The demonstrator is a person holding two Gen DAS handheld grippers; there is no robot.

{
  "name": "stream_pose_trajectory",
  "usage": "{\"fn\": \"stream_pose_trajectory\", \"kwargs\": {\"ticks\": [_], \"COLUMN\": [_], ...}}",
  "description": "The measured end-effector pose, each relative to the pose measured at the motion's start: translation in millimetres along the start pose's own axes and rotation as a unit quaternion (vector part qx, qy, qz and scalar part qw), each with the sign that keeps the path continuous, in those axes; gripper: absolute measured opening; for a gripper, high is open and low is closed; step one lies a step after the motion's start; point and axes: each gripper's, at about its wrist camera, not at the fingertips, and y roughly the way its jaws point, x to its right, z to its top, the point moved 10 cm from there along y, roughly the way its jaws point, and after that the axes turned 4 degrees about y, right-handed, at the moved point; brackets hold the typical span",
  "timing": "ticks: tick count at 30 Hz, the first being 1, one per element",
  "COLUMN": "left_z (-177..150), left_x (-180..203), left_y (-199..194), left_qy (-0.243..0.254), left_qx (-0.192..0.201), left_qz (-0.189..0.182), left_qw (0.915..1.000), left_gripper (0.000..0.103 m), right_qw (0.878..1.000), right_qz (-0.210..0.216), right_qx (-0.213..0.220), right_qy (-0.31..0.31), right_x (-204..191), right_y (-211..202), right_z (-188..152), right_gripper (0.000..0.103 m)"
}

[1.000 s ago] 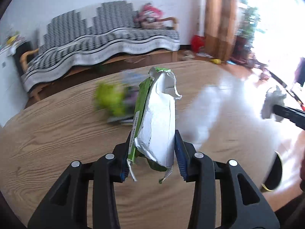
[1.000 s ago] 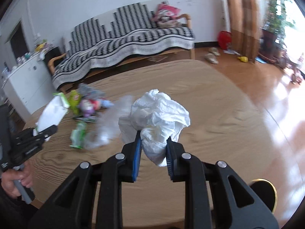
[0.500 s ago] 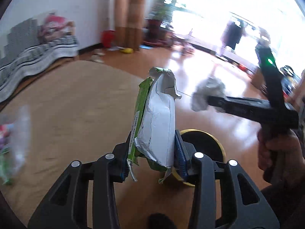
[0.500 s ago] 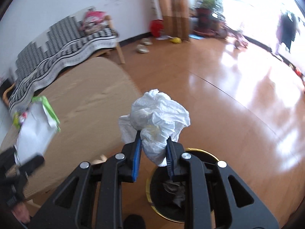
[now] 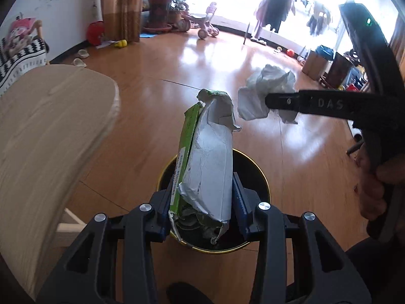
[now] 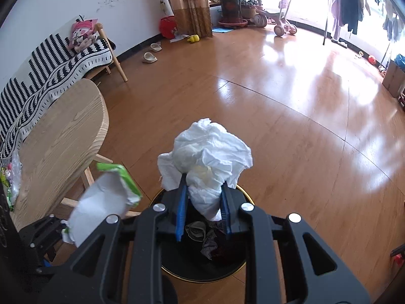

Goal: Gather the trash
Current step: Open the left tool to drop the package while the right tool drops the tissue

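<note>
Left hand-held gripper (image 5: 202,202) clamps torn green/white wrapper (image 5: 210,167), right hand-held gripper (image 6: 203,202) pinches crumpled tissue (image 6: 205,157); both over black bin (image 6: 227,266) at 6 o'clock. Drop pending; more trash (image 6: 10,174) on tabletop (image 6: 63,136) at 9.

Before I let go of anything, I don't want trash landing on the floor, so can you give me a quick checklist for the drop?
1. Left claw grips the torn green and white wrapper: ok.
2. Right claw grips the crumpled white tissue: ok.
3. Black bin with gold rim lies below the right claw: ok.
4. Bin below the wrapper: ok, its lower end hangs over the opening.
5. Bin has room: ok, only some dark scraps at the bottom.
6. Wrapper clears the wooden table edge: ok.
</note>
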Motion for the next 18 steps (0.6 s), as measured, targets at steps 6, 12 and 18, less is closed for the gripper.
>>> {"fn": "stream_pose_trajectory", "kwargs": {"ticks": [6,12,18], "left_z": [8,9,11], "left_x": [-2,-5,-19], "left_y": [18,13,-10], "left_qy": [0.005,0.018,0.016], "left_qx": [-0.005,0.005,0.024], "left_qz": [0.001,0.008,0.022], "left_qw": [1.0000,0.9998,0.9993], "left_gripper": [0.055,0.068,0.072], "right_qw": [1.000,1.000,0.995], "right_qz": [0.001,0.007,0.014], "right_qx": [0.000,-0.022,-0.087], "right_qy": [0.004,-0.006,-0.041], "right_x": [1,-9,-30], "right_y": [2,11,36], "right_z": [4,-2,-26], "right_gripper": [0.023,0.023,0.023]}}
